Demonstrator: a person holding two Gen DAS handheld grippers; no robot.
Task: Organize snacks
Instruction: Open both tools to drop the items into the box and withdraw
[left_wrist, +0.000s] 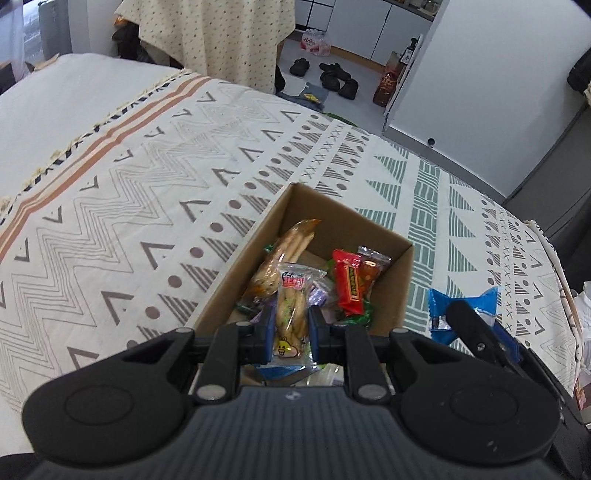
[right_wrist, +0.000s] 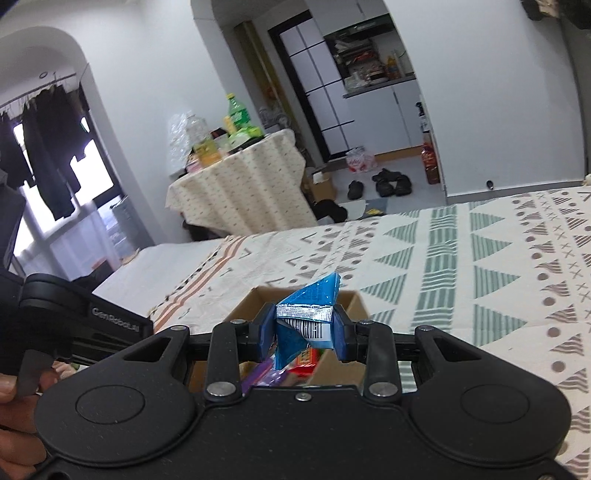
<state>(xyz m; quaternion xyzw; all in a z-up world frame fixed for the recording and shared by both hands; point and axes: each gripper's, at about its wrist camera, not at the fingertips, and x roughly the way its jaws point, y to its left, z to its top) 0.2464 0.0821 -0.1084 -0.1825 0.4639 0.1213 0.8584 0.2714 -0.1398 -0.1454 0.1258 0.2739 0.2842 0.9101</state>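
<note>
A brown cardboard box (left_wrist: 393, 291) sits on the patterned bedspread and holds several snack packets, among them a red bar (left_wrist: 347, 282) and a long biscuit pack (left_wrist: 286, 254). My left gripper (left_wrist: 290, 326) is shut on a clear biscuit-stick packet (left_wrist: 291, 314) and holds it over the box's near end. My right gripper (right_wrist: 303, 334) is shut on a crumpled blue snack packet (right_wrist: 306, 314), held above the box (right_wrist: 354, 302). In the left wrist view the right gripper and its blue packet (left_wrist: 437, 308) show just right of the box.
The bedspread (left_wrist: 147, 206) stretches left and ahead of the box. Beyond the bed's edge are a cloth-covered table with bottles (right_wrist: 236, 177), shoes on the floor (left_wrist: 334, 75) and a white door (left_wrist: 480, 74).
</note>
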